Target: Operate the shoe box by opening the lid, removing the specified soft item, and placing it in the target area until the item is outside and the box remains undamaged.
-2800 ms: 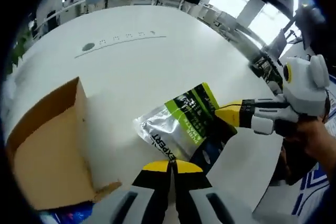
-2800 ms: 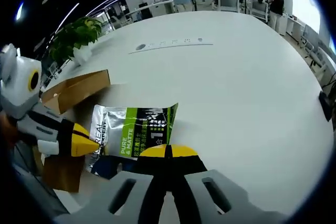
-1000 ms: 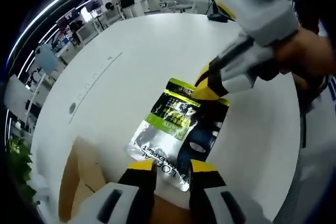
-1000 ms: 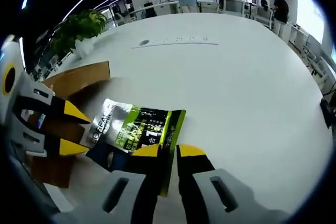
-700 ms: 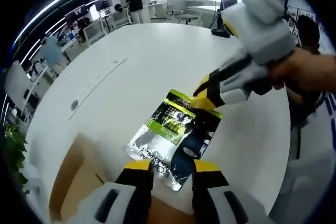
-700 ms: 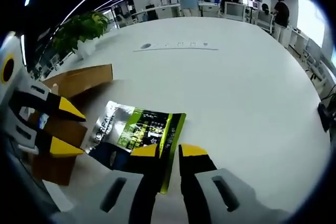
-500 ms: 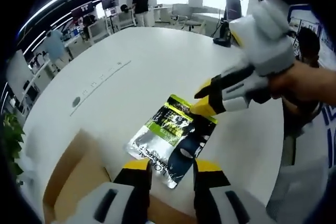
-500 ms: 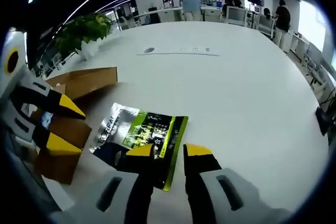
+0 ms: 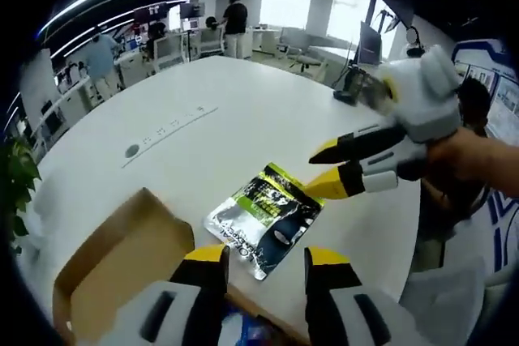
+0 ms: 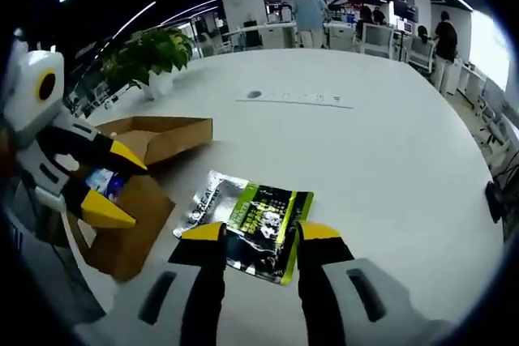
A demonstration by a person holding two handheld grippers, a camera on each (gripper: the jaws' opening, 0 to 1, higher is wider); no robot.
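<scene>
- Left gripper view: the left gripper [image 9: 268,258] hangs above the white table [image 9: 243,111], jaws apart and holding nothing; the silver-green pouch [image 9: 265,219] lies flat on the table just beyond its tips, outside the open cardboard shoe box [image 9: 122,265] at near left; the right gripper [image 9: 331,167] comes in from the right, jaws spread, above the pouch's far edge
- Right gripper view: the right gripper [image 10: 251,234] has jaws parted over the pouch [image 10: 248,223]; shoe box [image 10: 138,168] at left, left gripper [image 10: 122,184] open over it
</scene>
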